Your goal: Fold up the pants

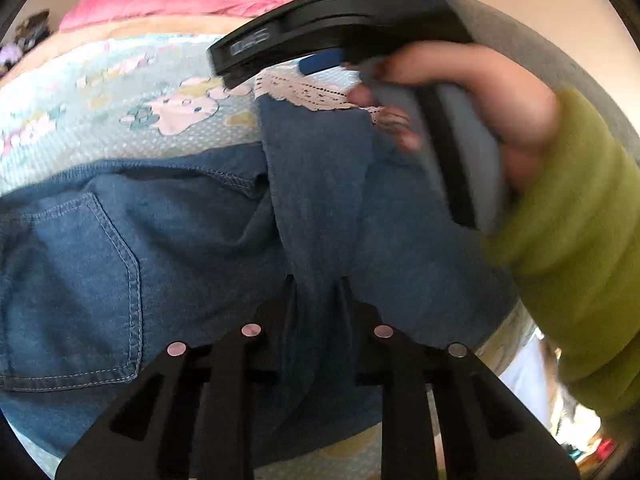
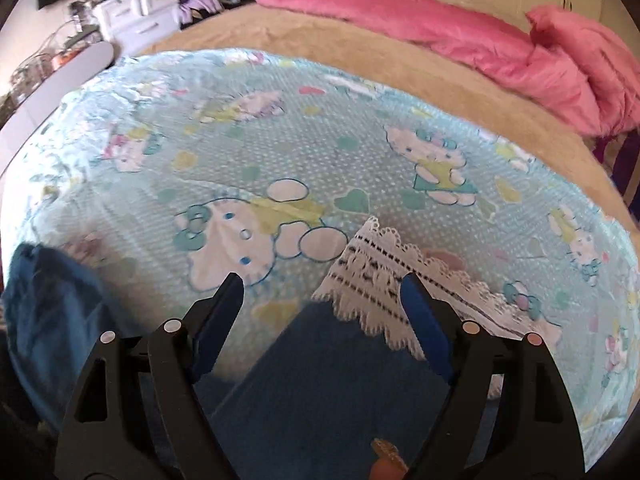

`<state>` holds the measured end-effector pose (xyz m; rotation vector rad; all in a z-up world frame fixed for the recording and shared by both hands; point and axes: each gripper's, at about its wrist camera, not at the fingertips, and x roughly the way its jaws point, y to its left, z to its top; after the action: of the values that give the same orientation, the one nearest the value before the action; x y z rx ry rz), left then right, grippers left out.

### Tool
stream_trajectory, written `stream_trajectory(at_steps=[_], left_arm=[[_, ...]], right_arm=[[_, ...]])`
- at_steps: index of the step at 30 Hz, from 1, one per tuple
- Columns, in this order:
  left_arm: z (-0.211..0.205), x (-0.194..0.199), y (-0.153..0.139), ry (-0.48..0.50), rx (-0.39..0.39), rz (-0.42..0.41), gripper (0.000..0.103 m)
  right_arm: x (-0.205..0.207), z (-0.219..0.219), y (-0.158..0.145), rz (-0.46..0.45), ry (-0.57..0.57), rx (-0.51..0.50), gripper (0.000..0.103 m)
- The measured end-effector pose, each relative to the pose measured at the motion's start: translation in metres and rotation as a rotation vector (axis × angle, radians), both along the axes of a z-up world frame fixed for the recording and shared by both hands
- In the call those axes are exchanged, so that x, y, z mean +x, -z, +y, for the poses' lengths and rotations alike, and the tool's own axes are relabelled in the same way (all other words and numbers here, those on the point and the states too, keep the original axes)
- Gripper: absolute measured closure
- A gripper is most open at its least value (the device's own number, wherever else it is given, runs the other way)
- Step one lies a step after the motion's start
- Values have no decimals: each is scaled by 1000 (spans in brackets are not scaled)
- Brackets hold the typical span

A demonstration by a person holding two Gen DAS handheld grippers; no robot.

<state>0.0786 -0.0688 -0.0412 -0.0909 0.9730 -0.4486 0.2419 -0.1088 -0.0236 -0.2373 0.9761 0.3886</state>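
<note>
Blue denim pants (image 1: 120,248) with a back pocket lie on a light blue cartoon-print sheet (image 1: 120,96). My left gripper (image 1: 316,280) is shut on a fold of the pants' leg fabric. The leg's white lace hem (image 1: 308,94) lies further out. My right gripper (image 2: 322,290) is open and empty, just above the lace hem (image 2: 384,280) and the blue leg (image 2: 320,380). In the left wrist view the right gripper (image 1: 320,60) and the hand holding it (image 1: 480,100) hover over the hem. A bunched part of the pants (image 2: 48,312) shows at the left.
The sheet (image 2: 320,128) covers a beige bed (image 2: 320,40). A pink blanket (image 2: 460,32) lies along the far side. White drawers (image 2: 136,12) and clutter stand at the far left. A green sleeve (image 1: 580,260) fills the right of the left wrist view.
</note>
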Motion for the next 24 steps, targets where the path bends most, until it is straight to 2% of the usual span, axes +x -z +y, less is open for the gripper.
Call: stream_trajectory(at_steps=[4,5,6,8,9,10,11,13,18,21,24], left_arm=[[0,-1,0,13,-6,-10,84],[0,-2,1,16,-5,-12,84],[0,-1,1,19,-3,-15,84],[-1,0,1,26,-1,-19,84],[0,1,0,27,-4,-18,84],[2,1,-1,28,-10,-16,83],[5,0,0,28,-15,-16,82],[7,0,-1,25,-16,-16,82],[10,-1,-2,13,-22,-22,69],[16,-7,-4,1,-19,-39,56],[19,-6,-6,-10,-15,-57,54]], right_arm=[[22,4,14,26,50,-39,29],[27,4,19,28,65,-59,33],[30,4,22,31,72,-71,42],[36,2,28,30,77,-69,52],[37,-1,28,24,82,-61,63],[37,-6,25,20,88,-46,70],[36,-12,22,23,83,-12,83],[28,-24,12,7,78,37,93],[-3,-60,-17,-56,104,100,96],[-25,-87,-33,-83,125,153,96],[-45,-111,-45,-105,152,191,96]])
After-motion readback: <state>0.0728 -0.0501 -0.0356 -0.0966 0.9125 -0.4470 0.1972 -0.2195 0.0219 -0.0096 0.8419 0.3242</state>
